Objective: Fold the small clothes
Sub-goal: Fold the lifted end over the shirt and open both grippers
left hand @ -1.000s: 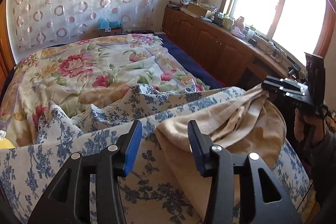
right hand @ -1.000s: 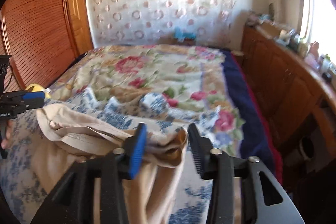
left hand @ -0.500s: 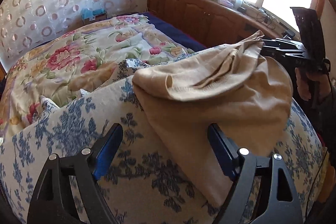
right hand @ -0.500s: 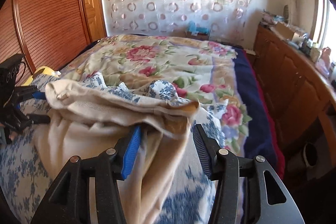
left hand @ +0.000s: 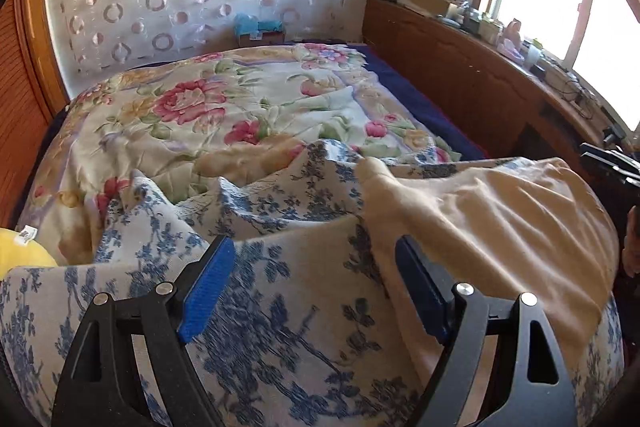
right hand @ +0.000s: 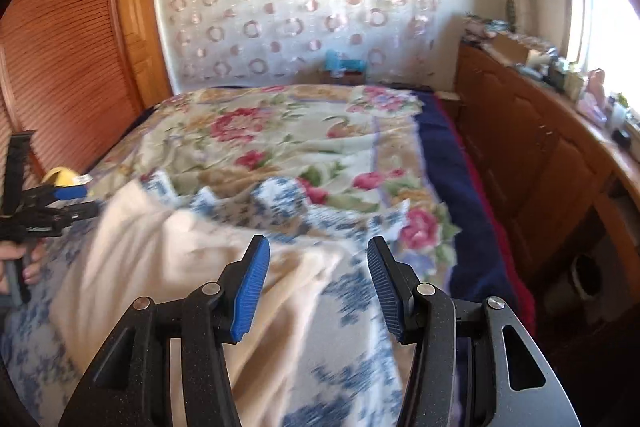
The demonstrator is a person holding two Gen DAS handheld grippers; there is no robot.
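Note:
A beige garment (left hand: 488, 219) lies spread flat on a blue-and-white floral cloth (left hand: 280, 315) at the near end of the bed. My left gripper (left hand: 313, 243) stands open just above the cloth. Its right pad is at the garment's left edge and nothing is pinched. In the right wrist view the garment (right hand: 160, 267) stretches away to the left. My right gripper (right hand: 317, 243) hovers over the garment's right edge with its jaws opening and the pads clear of the fabric. Each gripper shows in the other's view: the right gripper (left hand: 612, 163) and the left gripper (right hand: 52, 211), the left one held by a hand (right hand: 24, 267).
A flowered quilt (left hand: 240, 115) covers the far part of the bed, with a dark blue blanket edge (right hand: 452, 195) on its right. A yellow soft thing (left hand: 24, 255) lies at the left. Wooden cabinets (right hand: 532, 163) with a cluttered top run along the right, and a louvred door (right hand: 68, 67) stands at the left.
Both grippers have let go of the garment, which was held up bunched and now lies flat on the cloth. The left jaws have spread wide and sunk; the right jaws have widened.

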